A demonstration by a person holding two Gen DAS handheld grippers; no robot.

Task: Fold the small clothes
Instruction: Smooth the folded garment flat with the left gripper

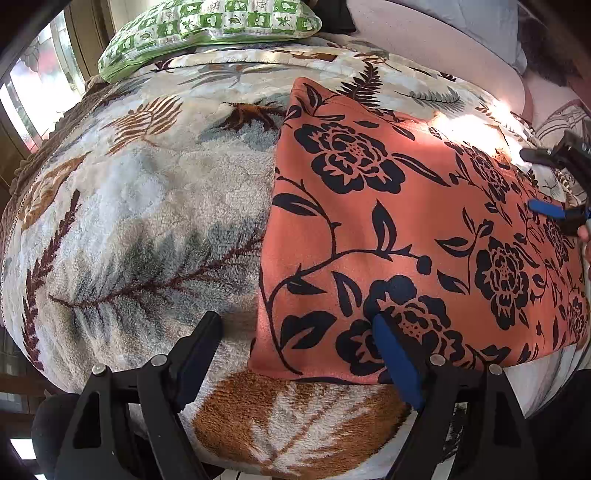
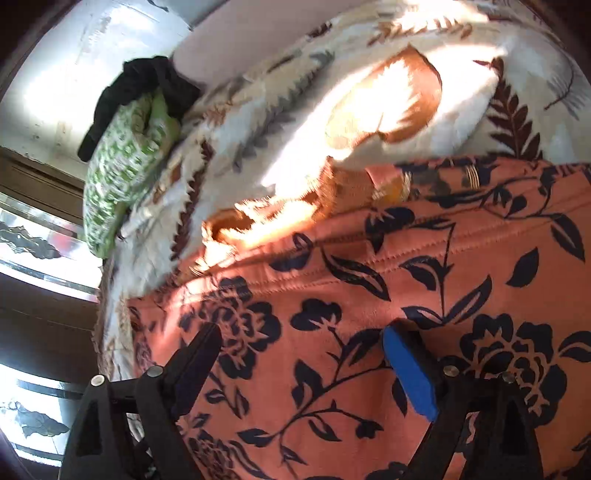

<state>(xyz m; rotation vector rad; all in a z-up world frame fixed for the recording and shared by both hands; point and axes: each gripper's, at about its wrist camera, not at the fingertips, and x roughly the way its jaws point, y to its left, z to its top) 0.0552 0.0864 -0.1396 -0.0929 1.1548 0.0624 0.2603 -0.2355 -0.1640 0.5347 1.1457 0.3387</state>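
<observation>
Left wrist view: an orange garment (image 1: 399, 229) with a black flower print lay spread flat on a plush leaf-patterned blanket (image 1: 147, 206) covering the bed. The left gripper (image 1: 295, 325) hung over the garment's near left corner, jaws spread wide and holding nothing; one black finger stood over bare blanket, the blue-padded one over the cloth. Whether the pads touched the fabric could not be told. A green-and-white checked pillow (image 1: 207, 33) sat at the far end of the blanket. At the right edge the right gripper (image 1: 550, 181) showed over the garment's far side, its two fingers apart, a patch of strong sunlight just beside it.

Right wrist view: somewhat blurred. The right gripper (image 2: 301, 334) was wide open and empty, both fingers over the orange garment (image 2: 424, 295), which filled the lower right of the frame. A stitched hem line ran across the cloth ahead of the fingers. Beyond the hem lay the blanket (image 2: 280, 122) in sun, the green pillow (image 2: 122, 177) at the left, and a dark cloth (image 2: 144, 88) draped on top of the pillow.
</observation>
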